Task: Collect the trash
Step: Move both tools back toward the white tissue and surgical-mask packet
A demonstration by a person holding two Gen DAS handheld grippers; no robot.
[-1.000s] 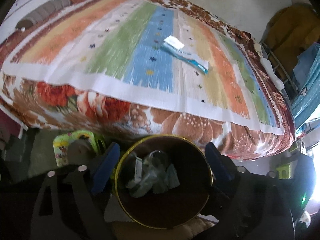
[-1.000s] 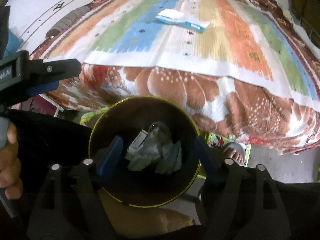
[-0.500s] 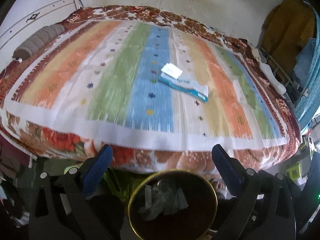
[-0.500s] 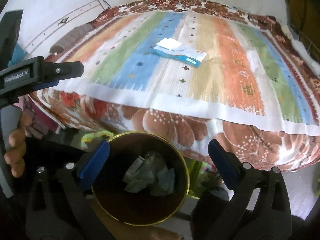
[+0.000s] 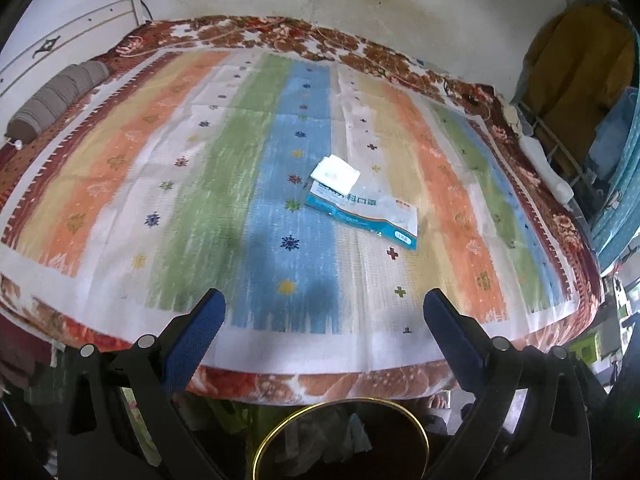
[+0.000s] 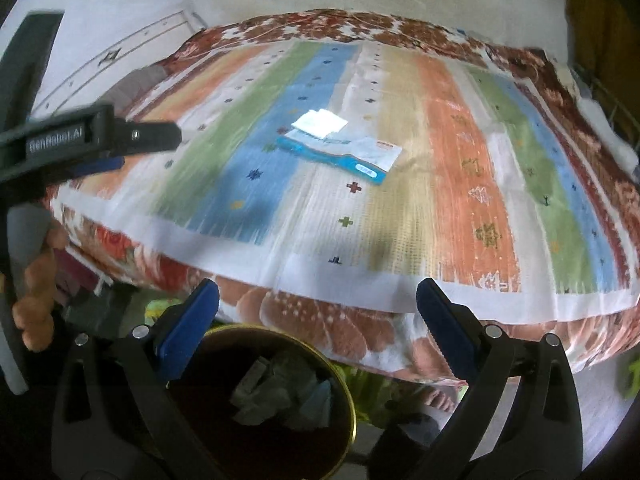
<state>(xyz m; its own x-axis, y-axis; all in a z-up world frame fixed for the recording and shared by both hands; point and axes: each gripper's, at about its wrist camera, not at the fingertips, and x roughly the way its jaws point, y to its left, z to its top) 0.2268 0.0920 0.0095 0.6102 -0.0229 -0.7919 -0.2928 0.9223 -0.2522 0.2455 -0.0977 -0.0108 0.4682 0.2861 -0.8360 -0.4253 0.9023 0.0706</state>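
A flat blue-and-white packet (image 5: pixel 362 210) lies in the middle of the striped bed cover, with a white paper square (image 5: pixel 335 173) on its far end. Both show in the right wrist view too, the packet (image 6: pixel 340 152) and the paper (image 6: pixel 319 123). A round brown bin with a gold rim (image 5: pixel 340 438) stands on the floor at the bed's near side, with crumpled trash (image 6: pixel 280 394) inside. My left gripper (image 5: pixel 324 316) is open and empty above the bed's near edge. My right gripper (image 6: pixel 318 312) is open and empty above the bin (image 6: pixel 276 404).
The striped cover (image 5: pixel 240 168) lies over a floral blanket (image 5: pixel 320 384). A grey bolster (image 5: pixel 56 100) lies at the far left. Clothes hang on a rack (image 5: pixel 580 68) at the right. The left gripper's body (image 6: pixel 80 144) and the hand on it fill the right view's left side.
Both grippers have risen and moved forward from over the bin toward the bed. The bin has dropped to the bottom of both views and the packet looks nearer.
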